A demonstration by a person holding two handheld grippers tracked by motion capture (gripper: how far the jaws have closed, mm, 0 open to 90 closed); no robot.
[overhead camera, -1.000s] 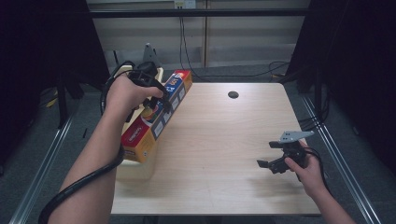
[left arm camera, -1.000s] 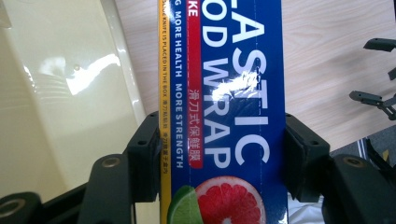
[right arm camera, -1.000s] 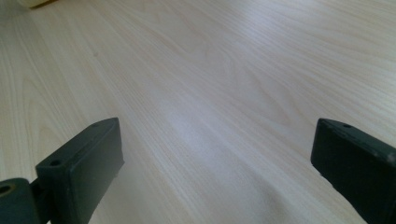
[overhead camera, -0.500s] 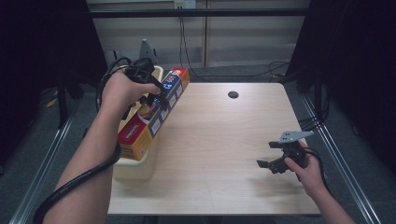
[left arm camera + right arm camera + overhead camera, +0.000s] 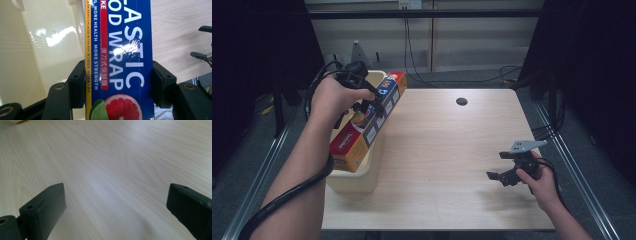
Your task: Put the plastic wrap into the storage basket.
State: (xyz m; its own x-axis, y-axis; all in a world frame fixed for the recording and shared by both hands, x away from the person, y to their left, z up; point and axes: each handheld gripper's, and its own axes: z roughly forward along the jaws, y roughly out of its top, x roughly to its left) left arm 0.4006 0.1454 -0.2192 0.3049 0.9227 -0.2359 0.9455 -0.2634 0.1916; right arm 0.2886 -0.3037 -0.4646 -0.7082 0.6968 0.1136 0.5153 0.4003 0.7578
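**Wrap box gripped and over the bin, not yet let go**

The left gripper [image 5: 371,106] is clamped across the long plastic wrap box [image 5: 364,125], its pads pressing both narrow sides in the left gripper view, where the blue printed face [image 5: 122,60] runs between the jaws. In the high view the box lies slanted over the cream bin [image 5: 357,177] at the left edge of the worktop [image 5: 447,165]: its near end sits over the bin, the far red end reaches past the bin's back rim. Whether the near end already rests on the rim or inside is hard to judge from above (the forearm hides part of it).

The picking up looks done; what is left is probably lowering the box fully into the bin and opening the jaws.

The right gripper [image 5: 501,176] hovers low over the bare worktop near the right edge, jaws standing wide apart with nothing between them
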